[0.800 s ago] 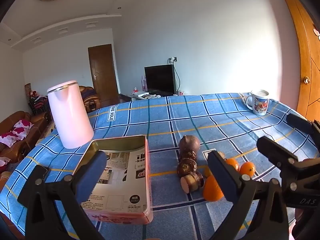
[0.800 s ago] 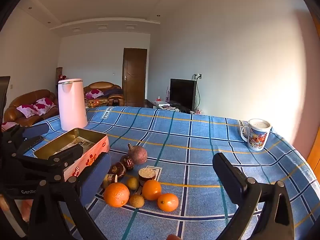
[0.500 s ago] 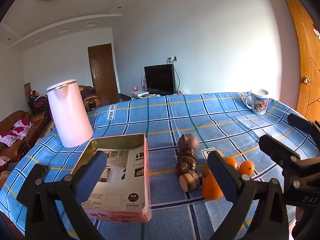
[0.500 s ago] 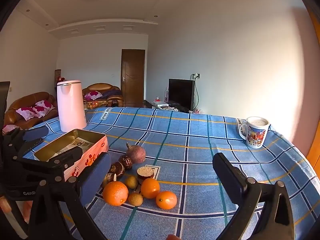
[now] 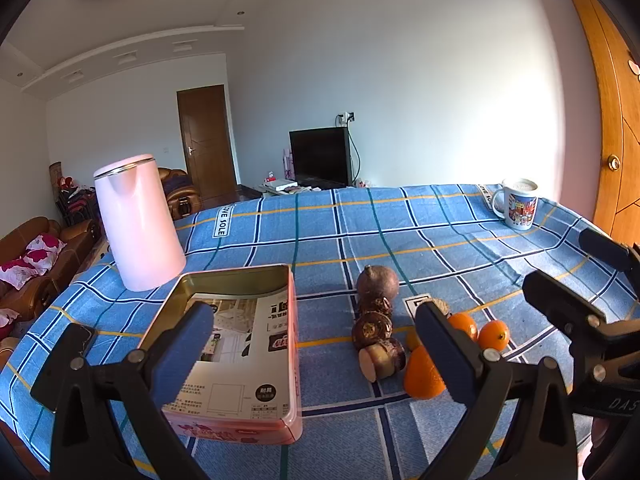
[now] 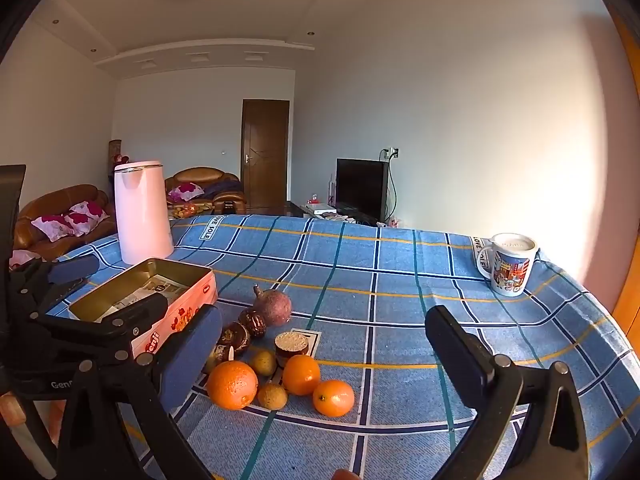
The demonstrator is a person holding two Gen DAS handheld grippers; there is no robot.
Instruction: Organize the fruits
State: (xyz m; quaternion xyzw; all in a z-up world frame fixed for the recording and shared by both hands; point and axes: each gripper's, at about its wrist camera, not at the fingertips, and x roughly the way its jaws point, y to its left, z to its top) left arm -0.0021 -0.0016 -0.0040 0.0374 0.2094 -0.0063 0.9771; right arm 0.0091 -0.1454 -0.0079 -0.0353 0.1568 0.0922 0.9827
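A cluster of fruit lies on the blue plaid tablecloth: a large orange (image 6: 232, 384), two smaller oranges (image 6: 301, 374) (image 6: 333, 397), small yellowish fruits (image 6: 272, 396), dark brown fruits (image 6: 253, 322) and a purple round fruit (image 6: 273, 306). An open pink tin box (image 5: 236, 332) with a printed paper inside sits left of them; it also shows in the right wrist view (image 6: 146, 292). My left gripper (image 5: 312, 344) is open and empty, above the box and fruit. My right gripper (image 6: 324, 344) is open and empty, hovering near the fruit.
A tall pink kettle (image 5: 138, 220) stands behind the box. A printed mug (image 6: 510, 262) stands at the table's far right. A small white marker card (image 6: 306, 336) lies under the fruit. Sofas, a door and a TV lie beyond the table.
Both grippers drifted slightly; the views shifted a little. Jaws stayed open and the fruit did not move.
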